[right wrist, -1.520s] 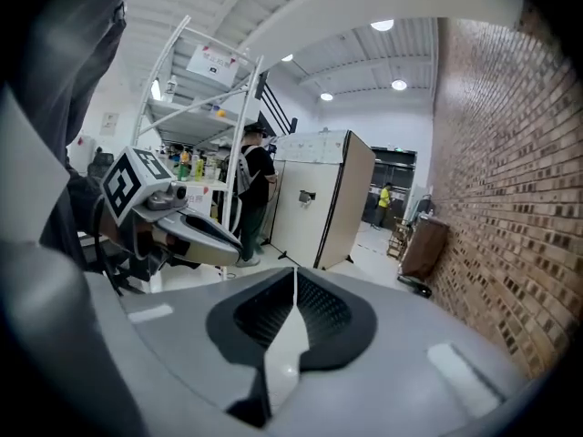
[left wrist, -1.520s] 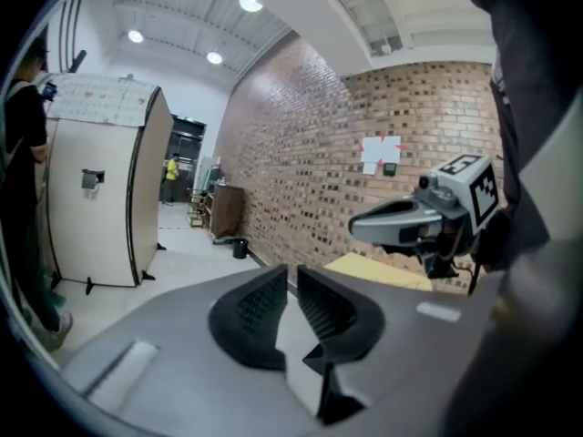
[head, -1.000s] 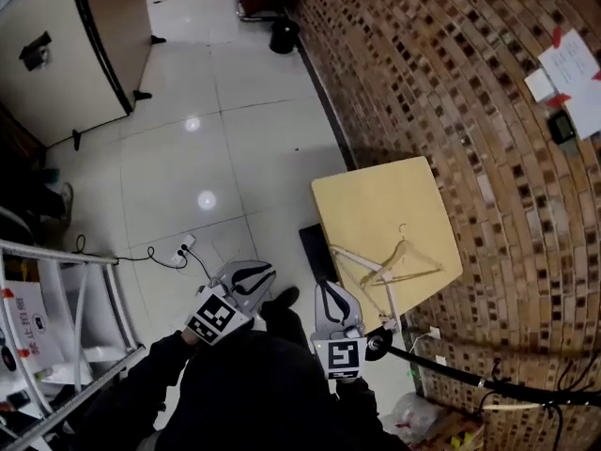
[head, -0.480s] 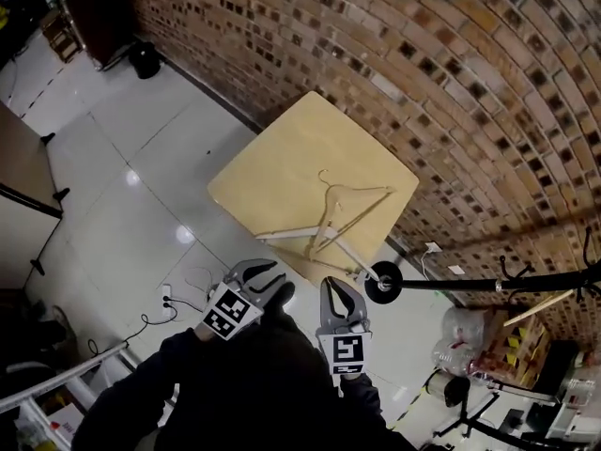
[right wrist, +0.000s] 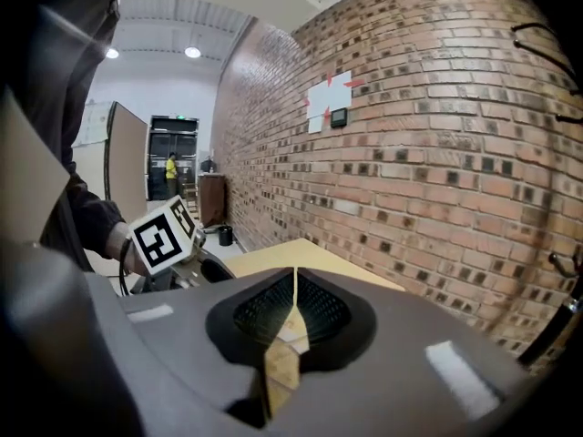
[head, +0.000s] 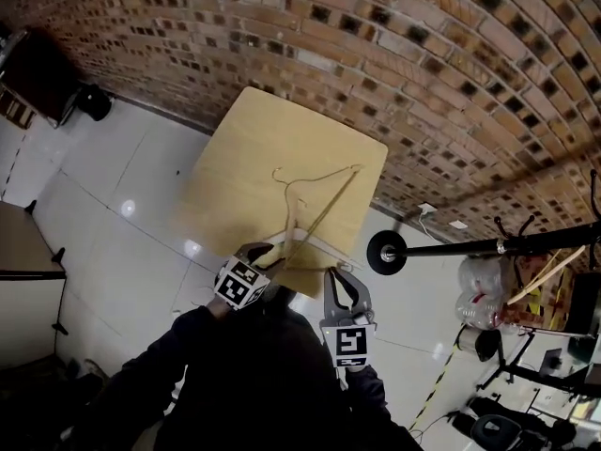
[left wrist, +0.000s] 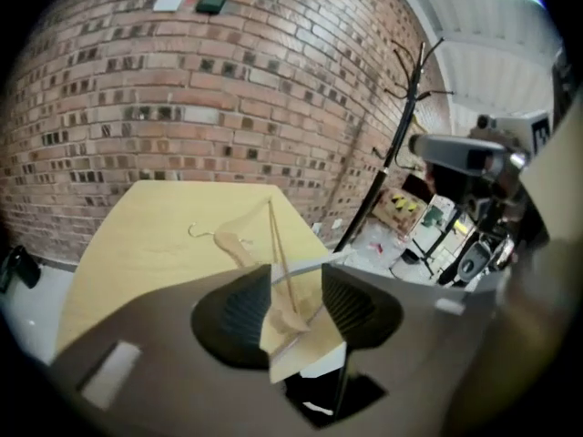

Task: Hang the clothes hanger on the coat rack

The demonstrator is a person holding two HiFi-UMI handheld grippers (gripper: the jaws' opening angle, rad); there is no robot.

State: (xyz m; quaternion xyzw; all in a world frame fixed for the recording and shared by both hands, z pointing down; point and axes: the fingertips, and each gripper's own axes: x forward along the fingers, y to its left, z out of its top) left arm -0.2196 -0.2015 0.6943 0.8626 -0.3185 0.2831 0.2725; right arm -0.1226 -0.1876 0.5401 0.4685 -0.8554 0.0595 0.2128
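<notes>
A wooden clothes hanger (head: 315,203) lies flat on the square yellow table (head: 244,148), its metal hook toward the brick wall. My left gripper (head: 263,253) hovers at the table's near edge. Its jaws have just been opening and now stand open. In the left gripper view the hanger (left wrist: 239,242) runs toward my left gripper (left wrist: 296,273). Its near end shows in the gap, and the pads are off it. My right gripper (head: 341,278) is shut and empty beside the table's corner; in its own view the right gripper (right wrist: 295,279) has its jaws pressed together. The black coat rack (head: 488,246) stands right of the table.
A brick wall (head: 394,54) backs the table. The coat rack's round base (head: 385,252) rests on the white tile floor close to the table's right corner. A thin white strip (left wrist: 314,265) lies at the table's near edge. Bags and boxes (head: 488,294) crowd the floor at the right.
The view has swung from the tile floor onto the table. Both grippers have travelled up to the table's near edge. The left jaws, shut before, now stand apart.
</notes>
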